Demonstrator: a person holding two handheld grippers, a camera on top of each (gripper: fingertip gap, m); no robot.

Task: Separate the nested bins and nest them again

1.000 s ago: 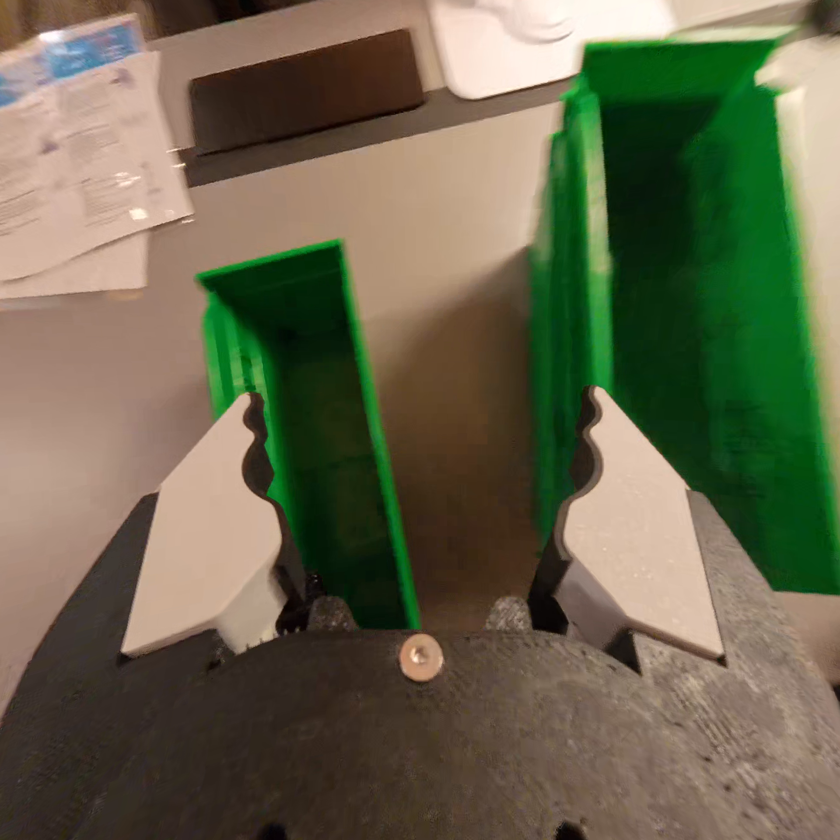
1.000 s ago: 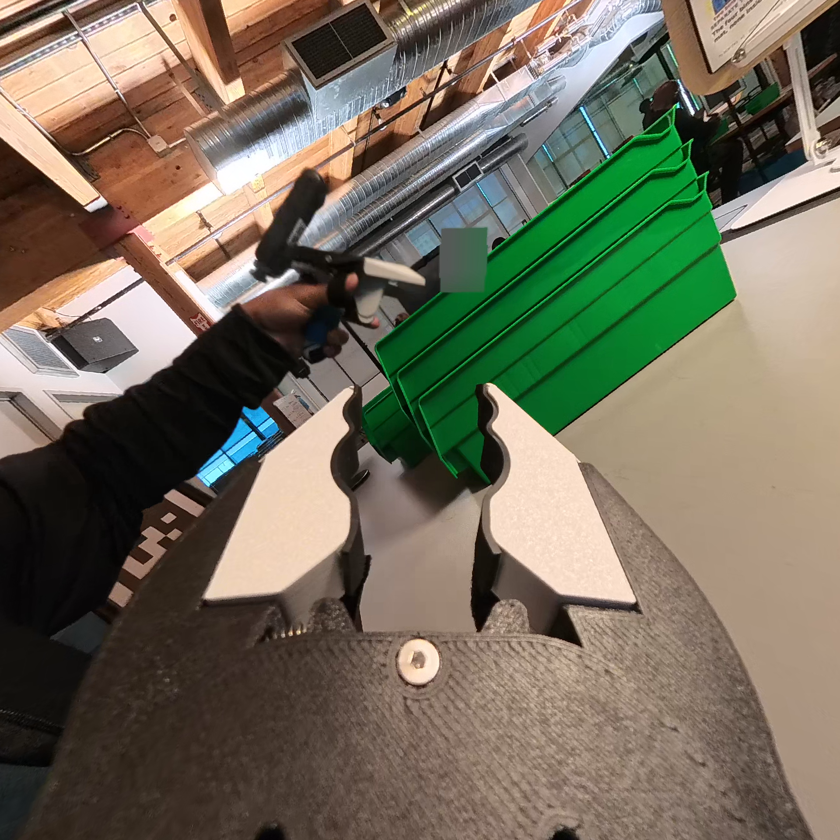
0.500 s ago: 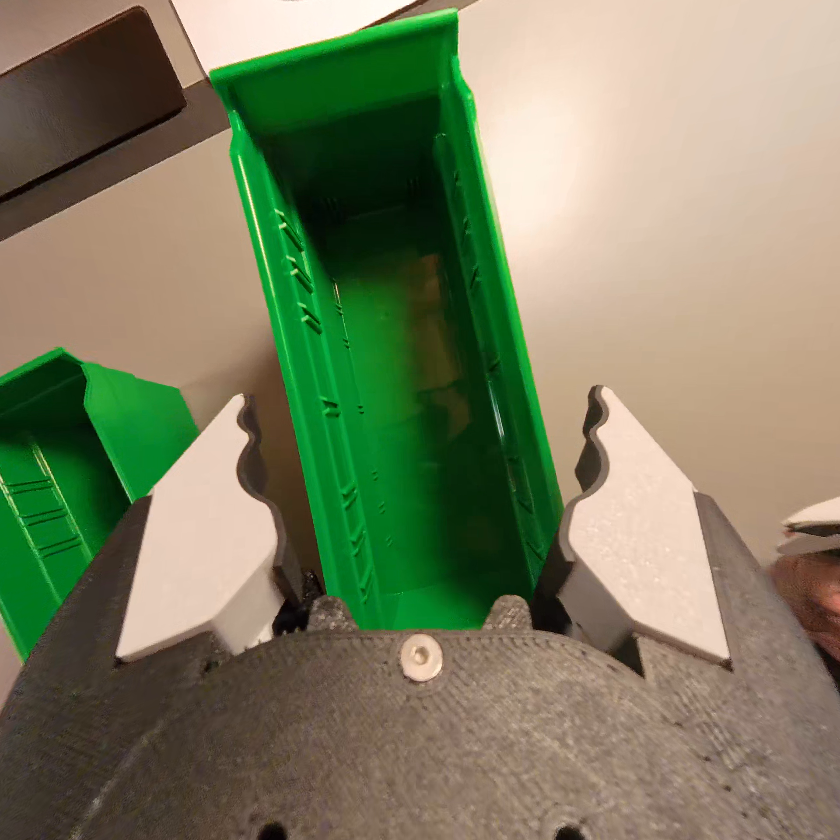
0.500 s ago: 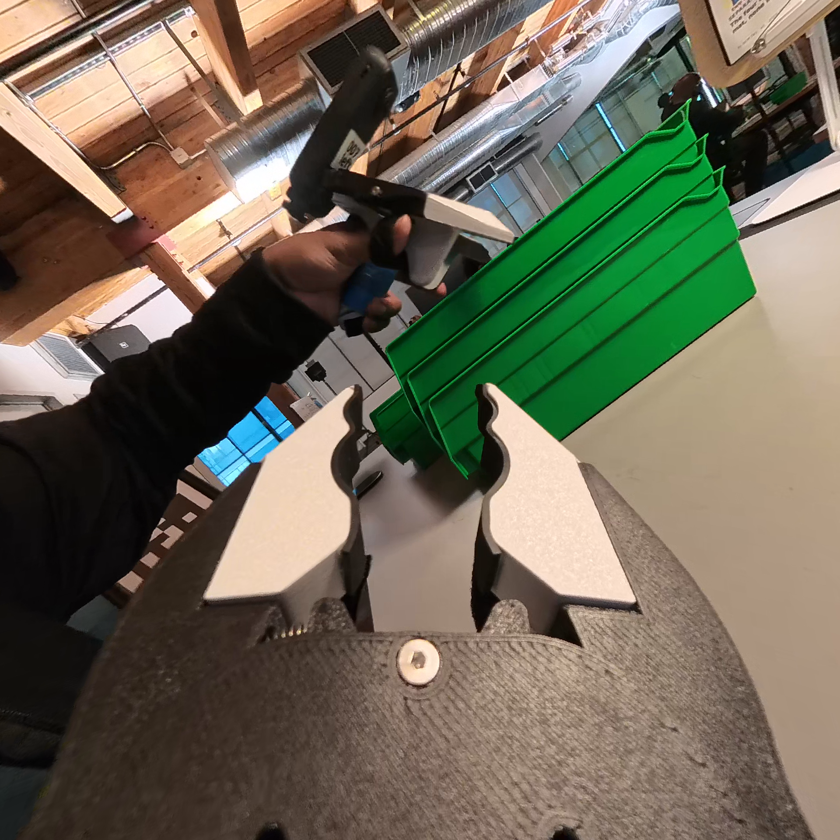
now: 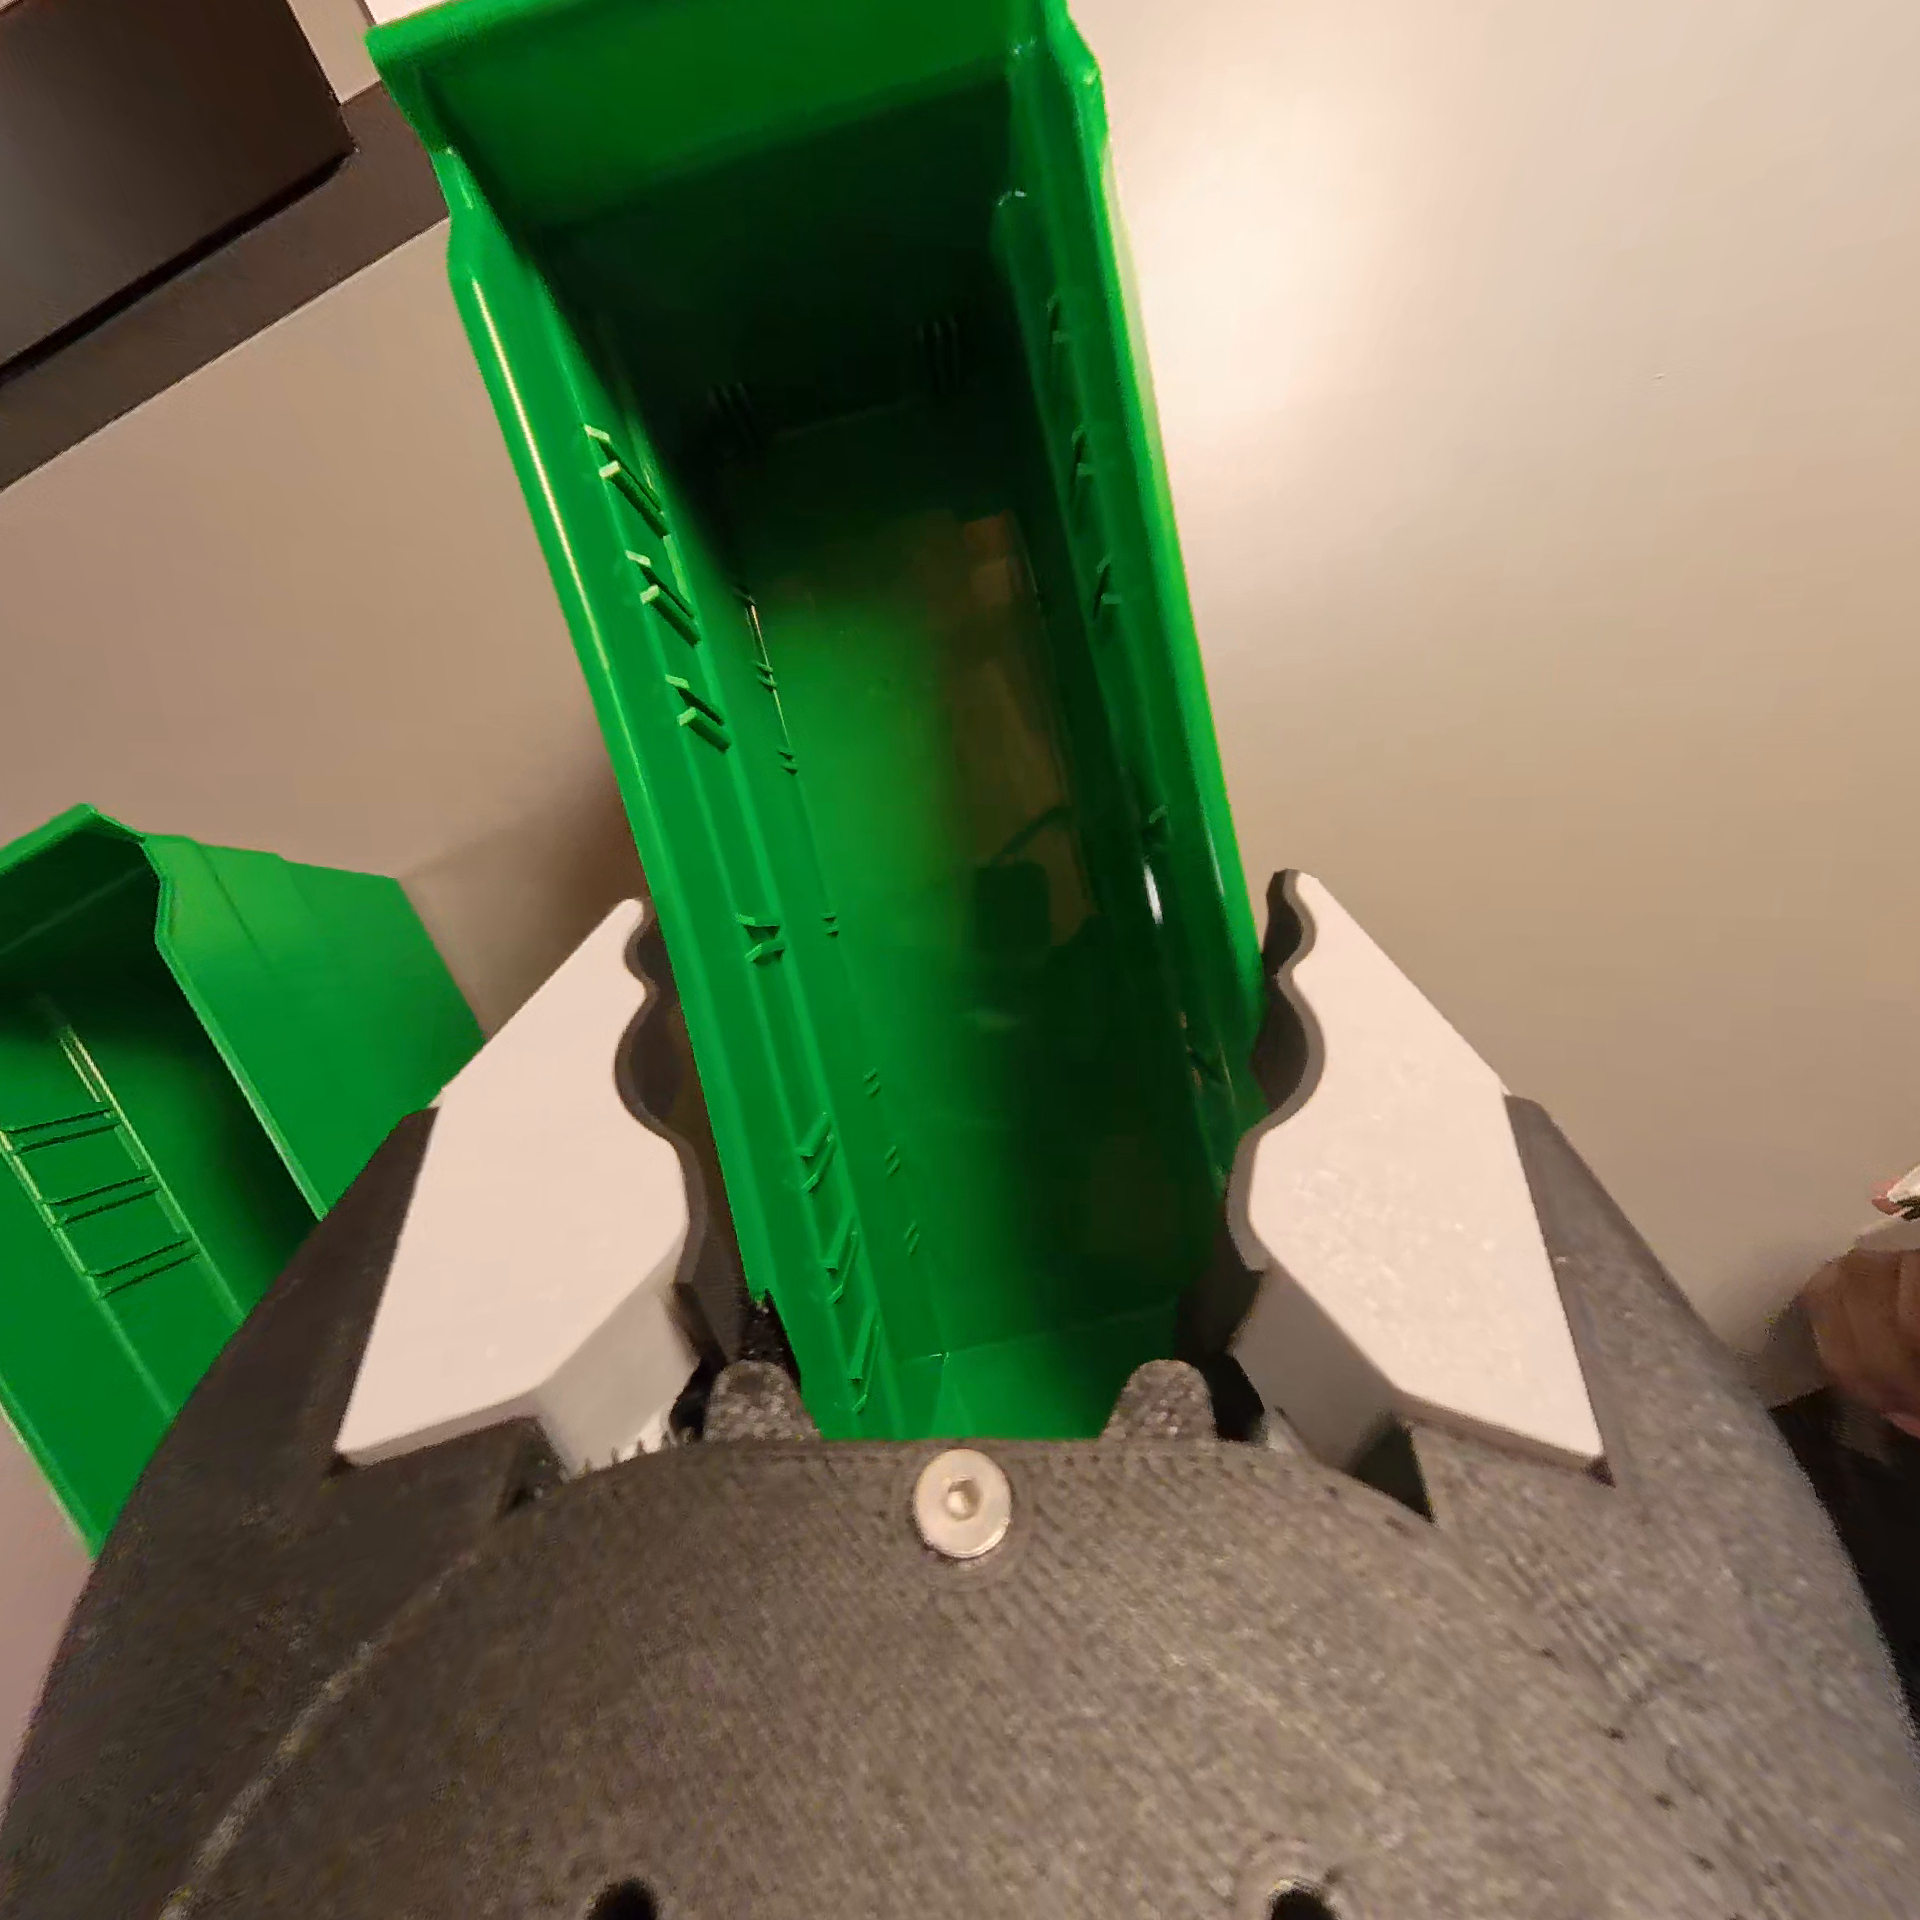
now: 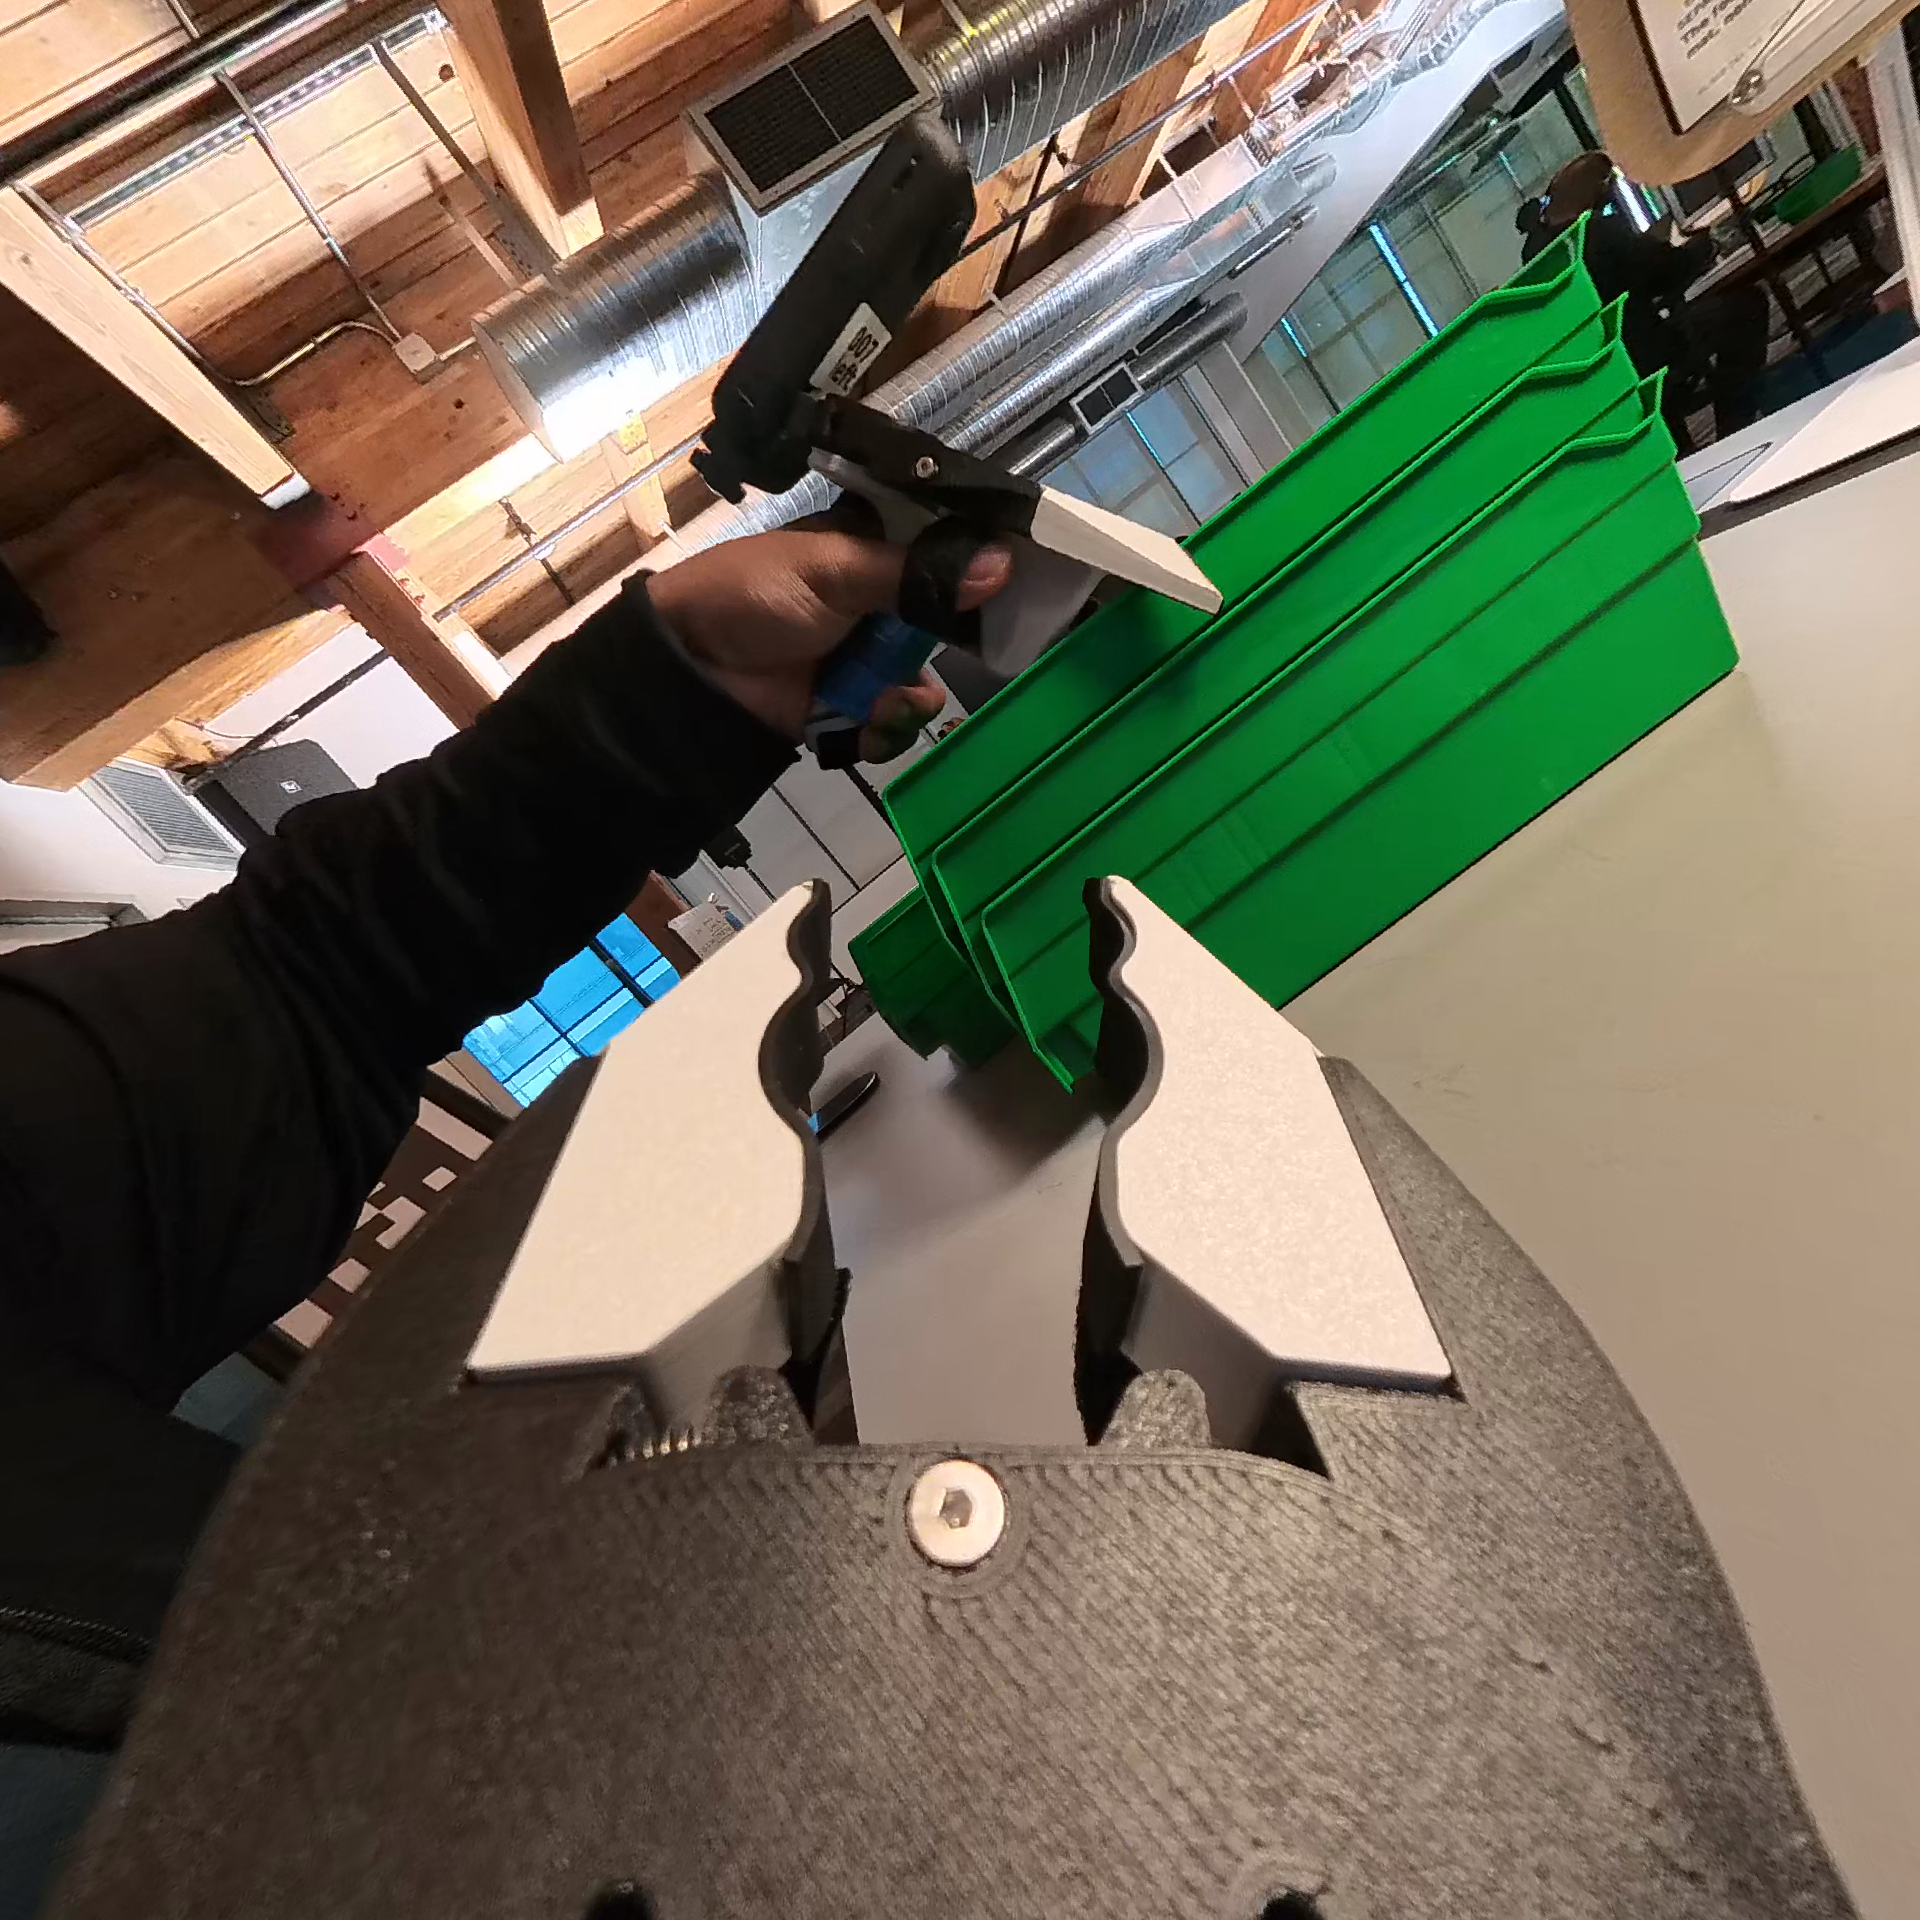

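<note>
A stack of three nested green bins [image 6: 1351, 748] stands on the grey table [image 6: 1558, 1143]. In the left wrist view I look down the length of the top bin [image 5: 914, 831]. My left gripper [image 5: 961, 925] straddles its near end, with both pads against the outer side walls. The right wrist view shows the left gripper [image 6: 1132, 556] at the top bin's rim, held by a hand. A separate green bin [image 5: 156, 1091] lies to the left. My right gripper [image 6: 956, 894] is open and empty, low by the stack's near end; its right finger [image 6: 1195, 1039] is beside the bottom bin's rim corner.
A dark flat box [image 5: 156, 156] lies at the table's back left. A white sheet [image 6: 1829, 436] lies behind the stack. A small dark object [image 6: 847, 1096] lies on the table ahead of my right gripper. A black sleeve [image 6: 312, 987] crosses the left of the right wrist view.
My left gripper swung from over the single bin to the stack, came down over the top bin's near end, and its jaws narrowed onto the walls. My right gripper barely moved.
</note>
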